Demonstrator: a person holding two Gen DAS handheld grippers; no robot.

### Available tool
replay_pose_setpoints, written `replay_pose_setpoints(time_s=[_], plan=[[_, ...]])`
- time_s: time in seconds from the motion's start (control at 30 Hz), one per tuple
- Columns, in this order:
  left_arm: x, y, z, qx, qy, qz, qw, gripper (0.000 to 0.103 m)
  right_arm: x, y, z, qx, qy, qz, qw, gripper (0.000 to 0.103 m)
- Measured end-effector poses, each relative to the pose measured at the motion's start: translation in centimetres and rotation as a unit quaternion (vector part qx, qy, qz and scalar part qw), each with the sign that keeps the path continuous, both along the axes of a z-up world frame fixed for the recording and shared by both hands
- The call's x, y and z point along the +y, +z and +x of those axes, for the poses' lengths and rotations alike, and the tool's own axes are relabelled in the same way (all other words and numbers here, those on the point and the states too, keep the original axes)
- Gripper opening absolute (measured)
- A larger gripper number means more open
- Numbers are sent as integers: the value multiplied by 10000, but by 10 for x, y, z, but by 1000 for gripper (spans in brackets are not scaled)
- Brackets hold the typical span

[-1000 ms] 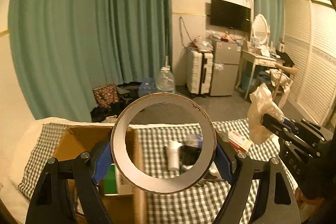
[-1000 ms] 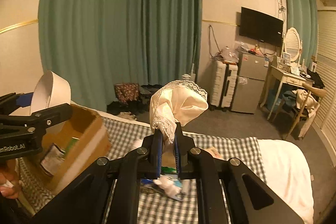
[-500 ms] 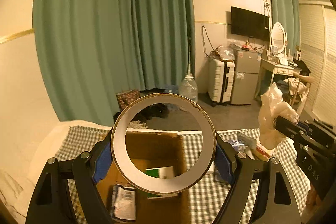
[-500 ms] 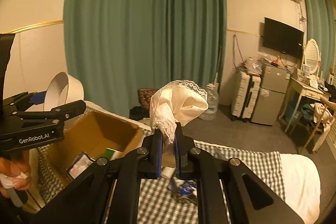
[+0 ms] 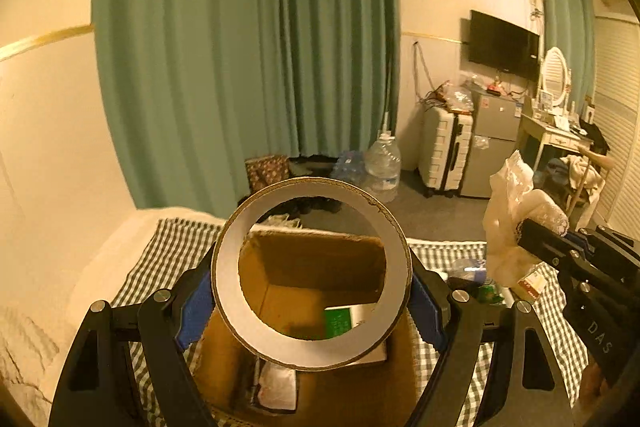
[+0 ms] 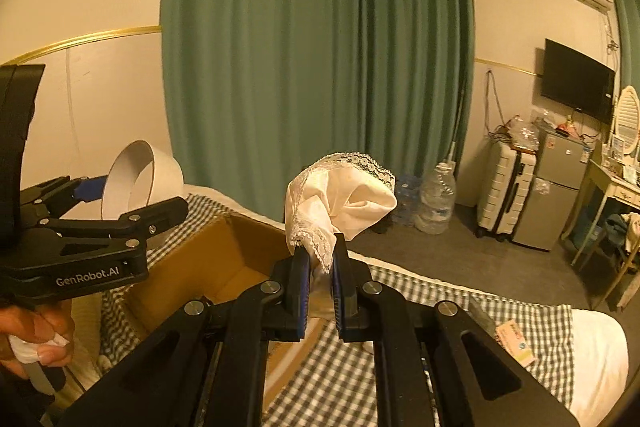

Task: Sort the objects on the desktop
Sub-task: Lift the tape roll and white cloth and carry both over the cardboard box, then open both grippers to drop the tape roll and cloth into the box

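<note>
My left gripper [image 5: 311, 293] is shut on a wide white tape ring [image 5: 228, 279] and holds it above an open cardboard box [image 5: 316, 259]. The box holds a green packet [image 5: 338, 323] and a white packet [image 5: 276, 385]. The ring [image 6: 164, 173] and the left gripper [image 6: 132, 207] also show at the left of the right wrist view, over the box [image 6: 208, 267]. My right gripper [image 6: 320, 283] is shut on a cream lace-edged cloth [image 6: 340, 199], held up to the right of the box. The cloth [image 5: 508, 227] shows at the right of the left wrist view.
The box sits on a checked cloth [image 5: 168, 255] over a bed. Small items lie right of the box, among them a carton [image 6: 516, 341] and a green can [image 5: 488, 293]. A water jug [image 6: 438, 199], a suitcase [image 6: 502, 187] and a fridge [image 6: 554, 187] stand on the floor beyond.
Both grippers have moved left. The box now lies right under the tape ring, and the right gripper with the cloth has come up beside the box's right wall.
</note>
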State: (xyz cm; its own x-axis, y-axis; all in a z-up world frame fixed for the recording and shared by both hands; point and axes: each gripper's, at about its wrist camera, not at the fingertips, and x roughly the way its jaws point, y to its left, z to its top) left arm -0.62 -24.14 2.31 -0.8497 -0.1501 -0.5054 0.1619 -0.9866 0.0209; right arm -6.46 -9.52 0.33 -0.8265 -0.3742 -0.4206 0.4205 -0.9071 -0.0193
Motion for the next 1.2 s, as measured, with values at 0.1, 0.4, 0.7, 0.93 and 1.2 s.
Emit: replay_pose_setpoints(time_s=[0.1,0.4,0.7,0.93,1.2], plan=[[-7,-6,-3,-86,49,56,9999,84,-12,-4,-5,-44,110,9,9999,9],[-29,-44,-24,-647,284,119,9974,84,-56,-33,-25,-339,409,83,9986,9],[-33,-92,-49,-1352,250,234,9902,84,-83,-77,-55,-769,599,143,9951,9],[-42,-121,-64,-1842,432,275,9815,84,-93,-106,-87,-1117,664,194,9913,9],[-46,-138,-73,-2131,514,267,9753,84,-96,-125,-106,-1361,690,224,9880,10]])
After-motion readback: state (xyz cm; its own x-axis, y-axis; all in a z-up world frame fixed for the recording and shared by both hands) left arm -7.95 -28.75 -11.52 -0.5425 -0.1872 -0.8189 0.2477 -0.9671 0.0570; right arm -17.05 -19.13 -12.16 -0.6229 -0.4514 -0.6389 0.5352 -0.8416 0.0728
